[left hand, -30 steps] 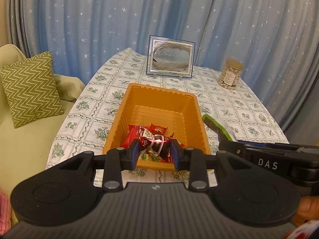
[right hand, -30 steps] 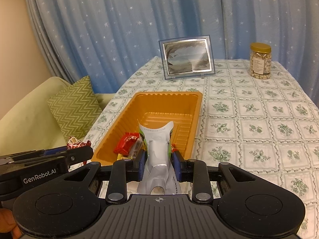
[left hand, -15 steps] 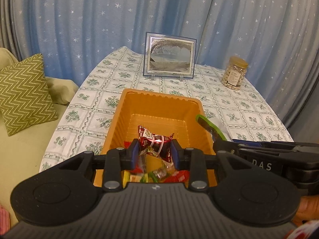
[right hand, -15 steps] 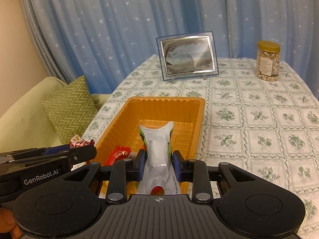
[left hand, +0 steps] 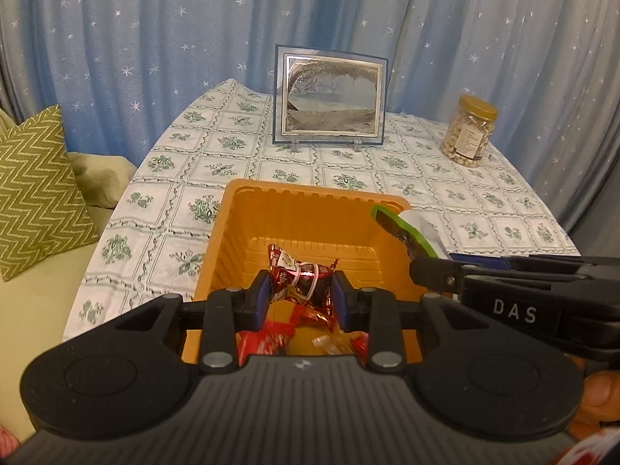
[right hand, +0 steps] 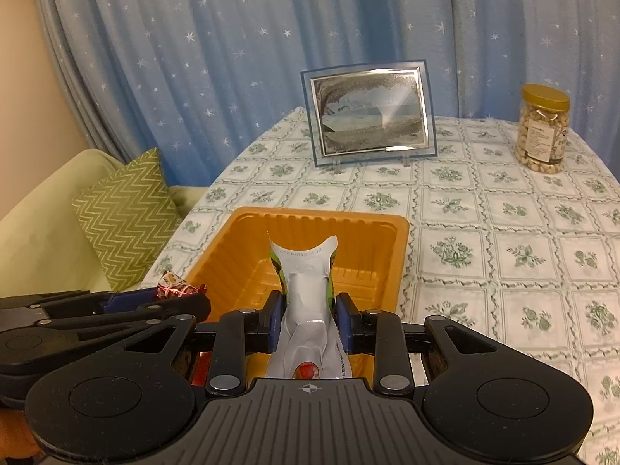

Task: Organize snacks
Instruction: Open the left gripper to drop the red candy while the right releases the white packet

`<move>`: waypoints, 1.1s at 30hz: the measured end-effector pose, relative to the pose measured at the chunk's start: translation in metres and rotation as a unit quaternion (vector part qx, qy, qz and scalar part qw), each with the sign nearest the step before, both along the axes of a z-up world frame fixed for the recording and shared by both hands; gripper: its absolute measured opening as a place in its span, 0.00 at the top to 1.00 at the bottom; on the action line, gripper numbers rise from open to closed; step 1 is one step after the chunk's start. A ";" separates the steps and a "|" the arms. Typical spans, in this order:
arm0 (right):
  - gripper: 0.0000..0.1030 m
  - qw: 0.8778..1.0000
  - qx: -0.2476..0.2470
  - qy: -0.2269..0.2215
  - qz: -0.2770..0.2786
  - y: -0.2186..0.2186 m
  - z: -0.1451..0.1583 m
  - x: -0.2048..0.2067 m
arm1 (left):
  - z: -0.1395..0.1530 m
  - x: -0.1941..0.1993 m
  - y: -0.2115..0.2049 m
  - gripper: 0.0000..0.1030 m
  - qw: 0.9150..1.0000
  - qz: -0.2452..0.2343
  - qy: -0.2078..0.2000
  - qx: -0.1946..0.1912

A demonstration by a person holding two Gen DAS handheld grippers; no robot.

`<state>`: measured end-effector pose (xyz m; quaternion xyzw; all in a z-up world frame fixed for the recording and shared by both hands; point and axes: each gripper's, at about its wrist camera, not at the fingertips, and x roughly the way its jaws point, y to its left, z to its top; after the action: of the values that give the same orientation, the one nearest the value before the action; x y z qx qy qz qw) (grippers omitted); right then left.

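A: What takes up most of the scene?
B: A table under a white cloth with a green flower pattern (right hand: pixel 503 232). On its near part sits a rectangular orange plastic tray (left hand: pixel 294 209) with ribbed walls; a few red and yellow wrapped snacks (left hand: pixel 263 337) lie at its near end.

A: And further back?
B: A blue-edged glass picture frame (right hand: pixel 368 112) stands upright past the tray. A clear plastic jar of nuts with a gold lid (right hand: pixel 542 128) stands well apart, to the right.

A: The tongs?
B: Both hang over the tray's near end, side by side. The right tongs (right hand: pixel 308 323) are narrowed on a white and green foil snack pouch (right hand: pixel 306 283), which stands upright between the blue pads. The left tongs (left hand: pixel 298 300) are clamped on a small crinkled red foil candy packet (left hand: pixel 300 283), held above the loose snacks.
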<state>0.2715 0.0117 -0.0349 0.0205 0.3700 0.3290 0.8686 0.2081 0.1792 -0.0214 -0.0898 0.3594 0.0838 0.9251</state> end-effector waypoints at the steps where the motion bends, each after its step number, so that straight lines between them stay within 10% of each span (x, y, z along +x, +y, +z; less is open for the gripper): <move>1: 0.71 1.000 0.000 0.001 0.000 0.001 -0.001 0.003 | -0.001 0.004 0.001 0.71 1.000 -0.002 0.001 0.002; 13: 0.71 1.000 0.005 0.009 -0.012 0.003 -0.012 0.030 | -0.016 0.044 0.016 0.69 1.000 -0.013 0.009 0.008; 17: 0.71 1.000 0.007 0.011 -0.016 0.001 -0.014 0.034 | -0.018 0.049 0.019 0.51 1.000 -0.014 -0.001 0.016; 33: 0.71 1.000 0.008 0.013 -0.001 0.016 -0.010 0.027 | -0.019 0.015 0.023 0.51 1.000 0.000 0.017 0.023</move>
<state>0.2989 0.0279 -0.0451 0.0321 0.3788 0.3310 0.8637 0.2226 0.2021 -0.0403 -0.0676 0.3727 0.0936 0.9207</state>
